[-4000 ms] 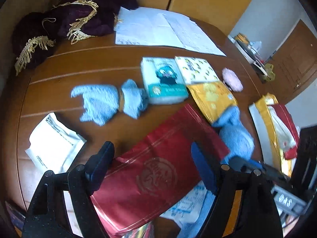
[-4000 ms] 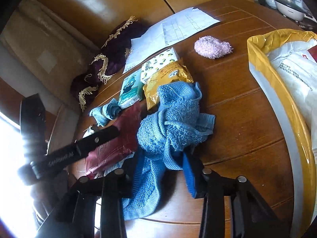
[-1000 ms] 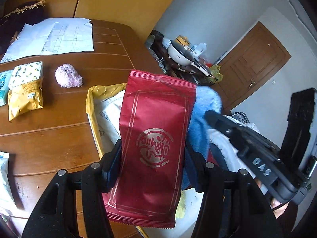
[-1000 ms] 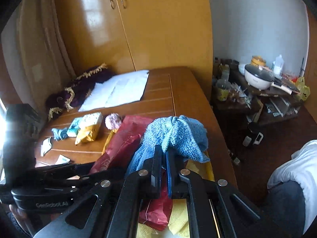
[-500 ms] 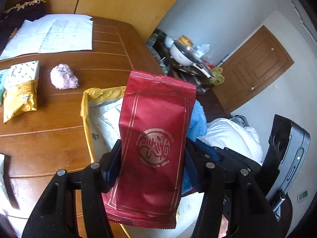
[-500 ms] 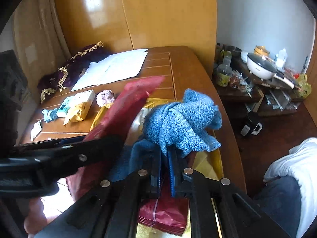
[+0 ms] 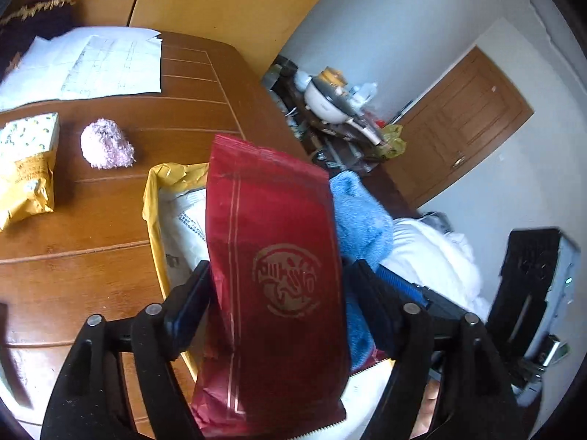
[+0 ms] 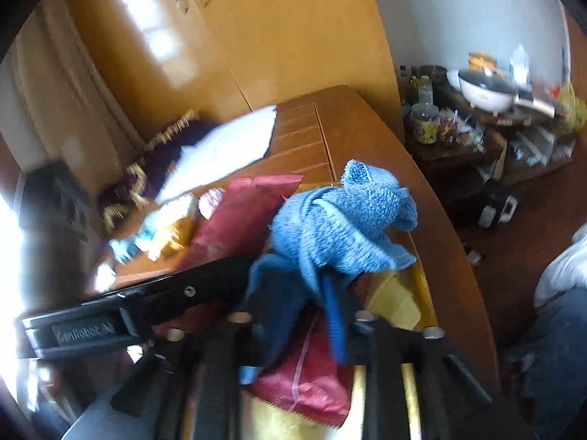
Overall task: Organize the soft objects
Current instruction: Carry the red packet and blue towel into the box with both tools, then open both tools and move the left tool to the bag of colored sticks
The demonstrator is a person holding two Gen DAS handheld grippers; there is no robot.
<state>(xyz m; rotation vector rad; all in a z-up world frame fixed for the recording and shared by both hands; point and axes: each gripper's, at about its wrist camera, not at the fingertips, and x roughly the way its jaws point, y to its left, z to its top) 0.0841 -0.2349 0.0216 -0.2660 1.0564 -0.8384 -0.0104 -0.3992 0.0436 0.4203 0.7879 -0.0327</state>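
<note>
Red foil catches the light first: a flat, glossy red pouch (image 7: 279, 275) with a gold round emblem stands tilted between the fingers of the left gripper (image 7: 275, 304), above the open yellow bag (image 7: 152, 198) at the near edge of the wooden table (image 7: 91, 227). That gripper's jaws have just been opening; a gap shows on either side of the pouch, so the pads no longer seem to press it. It looks light, crinkly and slippery, best taken by its flat sides near the middle.

Beside it, a blue towel (image 8: 341, 227) bunches in loose knitted folds over the same bag. It sits between the fingers of the right gripper (image 8: 293, 330), whose jaws have just been opening too; whether any fold is pinched is blurred. Soft and limp, it should sag wherever unsupported, so a thick fold is the surest hold.

Farther off lie a pink fluffy ball (image 7: 106, 145) and a yellow packet (image 7: 25, 187).
</note>
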